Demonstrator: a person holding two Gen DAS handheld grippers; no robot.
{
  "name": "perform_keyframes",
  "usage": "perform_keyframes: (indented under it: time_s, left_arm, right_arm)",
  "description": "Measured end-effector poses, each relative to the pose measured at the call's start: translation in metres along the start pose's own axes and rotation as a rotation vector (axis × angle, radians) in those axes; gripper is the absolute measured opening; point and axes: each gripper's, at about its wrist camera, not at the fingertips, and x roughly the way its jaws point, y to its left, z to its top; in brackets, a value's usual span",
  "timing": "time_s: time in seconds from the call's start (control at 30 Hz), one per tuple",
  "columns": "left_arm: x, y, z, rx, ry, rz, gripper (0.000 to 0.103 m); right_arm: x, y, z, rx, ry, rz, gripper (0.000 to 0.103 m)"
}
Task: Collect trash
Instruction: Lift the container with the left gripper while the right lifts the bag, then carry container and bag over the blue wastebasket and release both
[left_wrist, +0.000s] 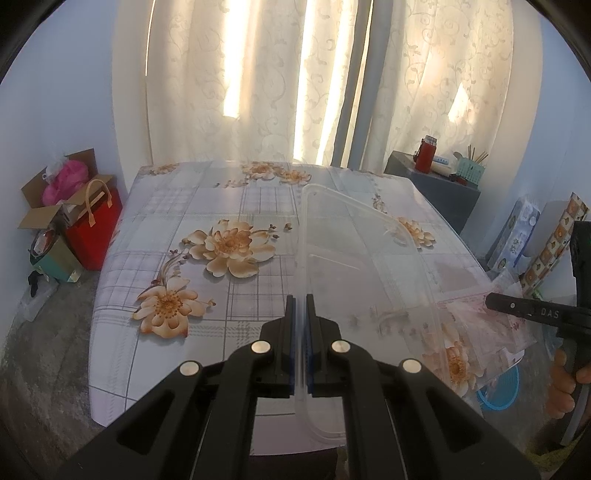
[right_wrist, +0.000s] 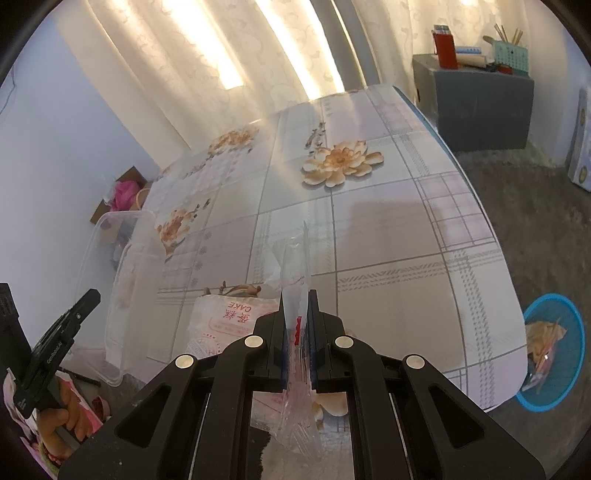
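A: Clear plastic, thin-walled. In the left wrist view our left gripper (left_wrist: 300, 306) is clamped on the edge of a transparent food container (left_wrist: 354, 251), held tipped on its side above the floral tablecloth (left_wrist: 177, 229). Right gripper (left_wrist: 517, 308) enters from the right, near a cake wrapper (left_wrist: 491, 321).

B: We judge the container light and springy but slick; a rim grip is our best hold, since the walls would flex.

A: Right wrist view. Our right gripper (right_wrist: 297, 295) is pinched shut on a crinkled clear wrapper (right_wrist: 295, 266) with red print, standing up between the pads. A second cake wrapper (right_wrist: 229, 325), printed "CAKE", lies just behind, at the table's near edge.

B: Film that soft weighs almost nothing, we reckon, and could slide out; we would grip where it bunches.

A: Blue bin (right_wrist: 554, 350) on the floor beside the table, scraps already inside.
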Motion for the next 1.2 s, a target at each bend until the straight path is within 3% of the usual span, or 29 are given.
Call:
perform_keyframes:
  time_s: [0.3, 0.6, 0.93, 1.2]
  left_arm:
    - [-0.017, -0.022, 0.011, 0.035, -0.039, -0.069, 0.003]
    - [-0.018, -0.093, 0.033, 0.149, -0.043, -0.256, 0.003]
    - [0.008, -0.243, 0.036, 0.343, 0.048, -0.501, 0.003]
    - [0.053, -0.384, -0.008, 0.481, 0.208, -0.65, 0.004]
  right_arm:
    - [-0.04, -0.02, -0.002, 0.037, -0.08, -0.019, 0.007]
    - [-0.122, -0.112, -0.026, 0.213, -0.228, -0.152, 0.007]
    - [-0.189, -0.251, -0.093, 0.504, -0.314, -0.35, 0.007]
    - [-0.185, -0.32, -0.143, 0.655, -0.268, -0.503, 0.007]
